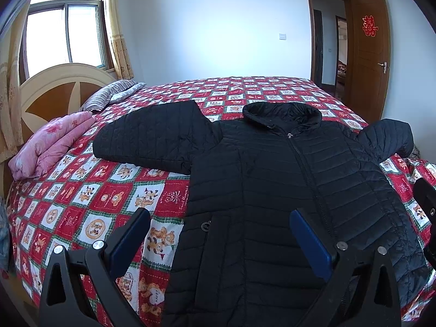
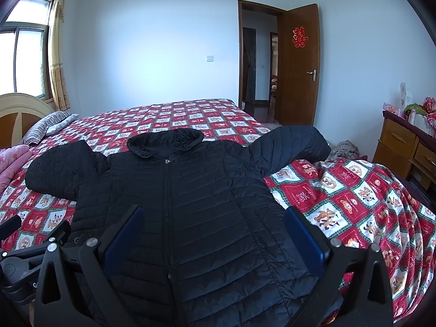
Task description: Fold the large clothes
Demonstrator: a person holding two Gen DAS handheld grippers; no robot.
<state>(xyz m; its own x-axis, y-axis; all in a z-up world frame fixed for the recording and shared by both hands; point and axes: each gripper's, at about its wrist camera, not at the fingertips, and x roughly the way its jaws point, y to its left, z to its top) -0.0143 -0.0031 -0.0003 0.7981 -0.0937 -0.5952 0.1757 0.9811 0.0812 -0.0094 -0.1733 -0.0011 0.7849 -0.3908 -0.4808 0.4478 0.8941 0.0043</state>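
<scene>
A black quilted puffer jacket point(image 1: 286, 190) lies flat and zipped, front up, on the bed with both sleeves spread out; it also shows in the right wrist view point(image 2: 196, 196). My left gripper point(image 1: 220, 218) is open and empty, held above the jacket's lower left side and hem. My right gripper point(image 2: 215, 215) is open and empty above the jacket's lower right part. The right gripper's edge shows in the left wrist view point(image 1: 425, 199), and the left gripper's body shows at the lower left of the right wrist view point(image 2: 32, 248).
The bed has a red checked cartoon cover point(image 1: 81, 190). A folded pink quilt point(image 1: 51, 141) and a striped pillow point(image 1: 109, 92) lie by the headboard point(image 1: 54, 90). A wooden dresser point(image 2: 403, 144) stands right of the bed. An open door point(image 2: 297, 65) is at the back.
</scene>
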